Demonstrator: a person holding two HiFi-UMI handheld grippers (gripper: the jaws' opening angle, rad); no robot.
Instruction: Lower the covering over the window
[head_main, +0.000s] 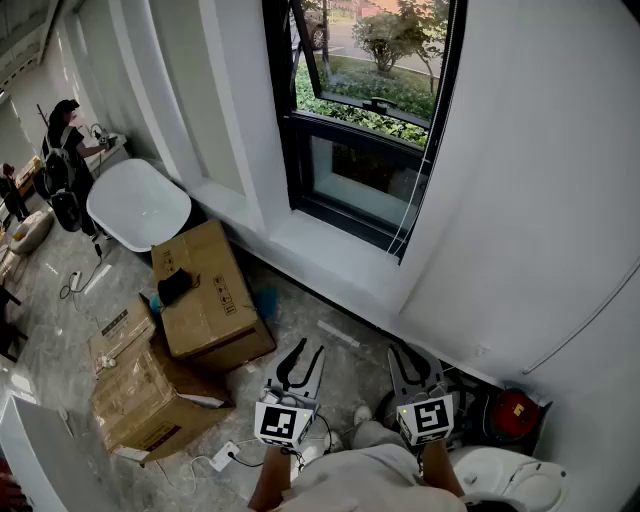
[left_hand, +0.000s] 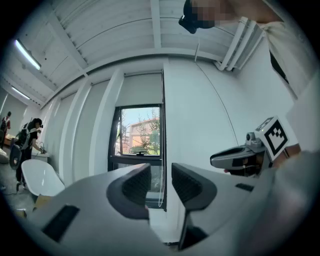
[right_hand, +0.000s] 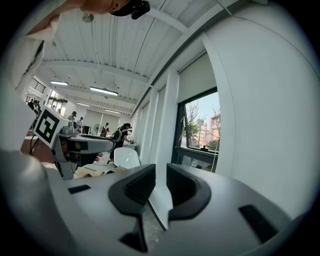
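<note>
Left gripper (head_main: 308, 352): low by the body; jaws well apart; nothing in them
Right gripper (head_main: 410, 353): just beside it; jaws narrowly parted; empty too
Cord (head_main: 420, 180): ahead and higher; hangs vertically down the right edge of the window (head_main: 360, 185); the right gripper looks nearer
Blind (left_hand: 142, 90): farthest, high over the glass; most of the pane uncovered; lowering probably means reaching forward and up to the cord
</note>
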